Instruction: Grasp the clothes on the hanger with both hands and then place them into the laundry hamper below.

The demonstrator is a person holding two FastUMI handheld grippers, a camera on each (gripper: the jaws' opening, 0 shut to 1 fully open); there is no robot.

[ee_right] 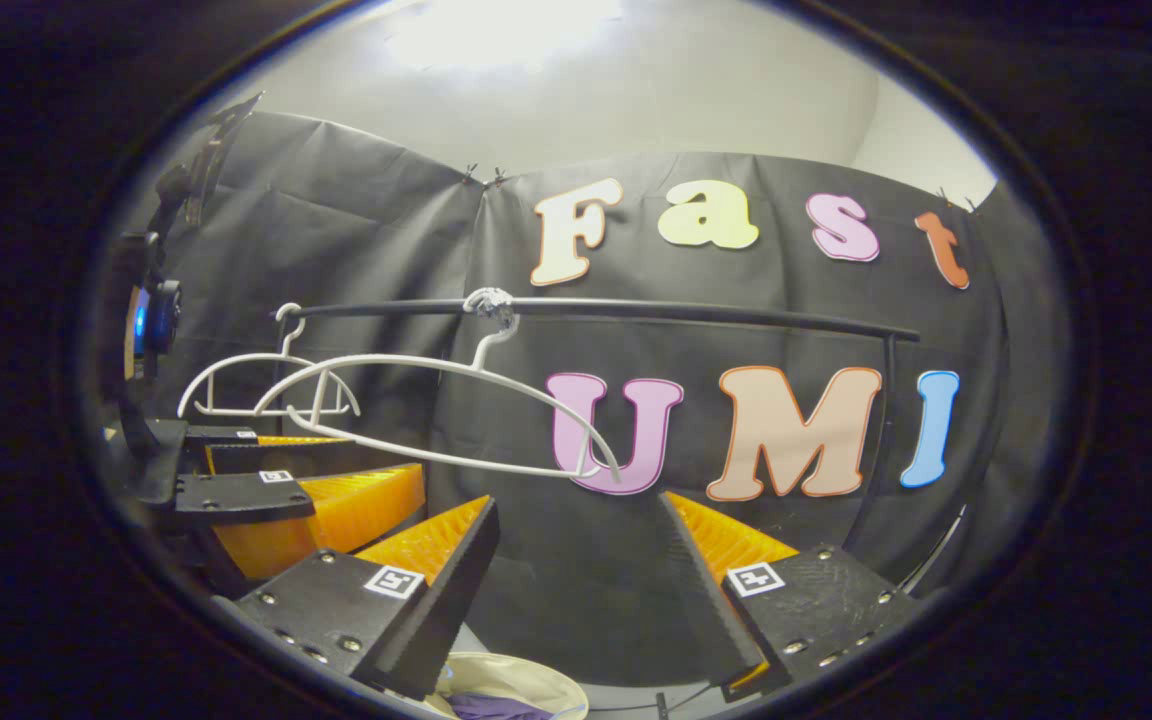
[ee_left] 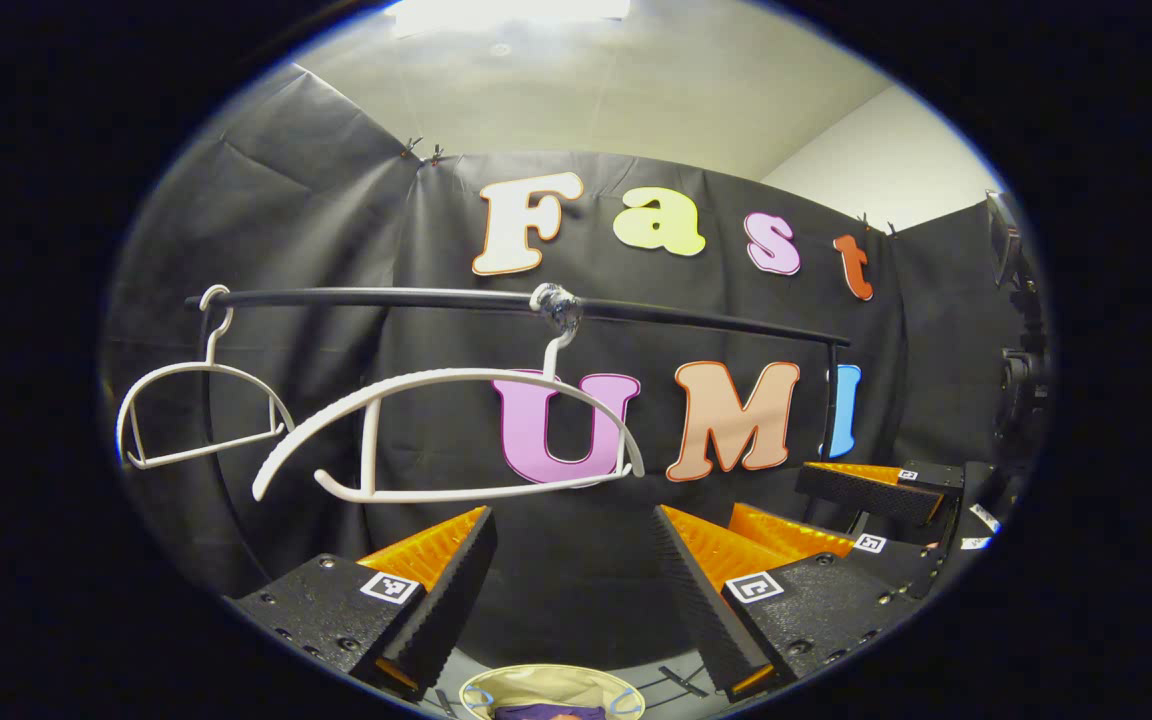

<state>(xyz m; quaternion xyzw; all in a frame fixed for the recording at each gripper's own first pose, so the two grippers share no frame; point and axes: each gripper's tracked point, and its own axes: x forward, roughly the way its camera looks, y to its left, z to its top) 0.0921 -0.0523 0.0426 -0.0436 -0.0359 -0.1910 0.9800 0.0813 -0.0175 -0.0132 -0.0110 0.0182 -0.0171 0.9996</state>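
Both tongs, left (ee_left: 571,590) and right (ee_right: 576,590), are spread and empty; the hanger (ee_left: 446,435) is bare, clothes (ee_left: 551,712) in the hamper (ee_left: 476,690). Swinging up could snag it.

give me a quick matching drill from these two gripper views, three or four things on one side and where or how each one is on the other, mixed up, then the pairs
Things:
1. large white hanger
2. small white hanger
3. laundry hamper
4. left gripper

Place or state:
A. low down, below the fingers, with purple cloth inside
B. bare, hooked near the middle of the black rail
C. fingers apart, nothing between them
D. bare, hooked at the end of the rail

Pairs: 1-B, 2-D, 3-A, 4-C
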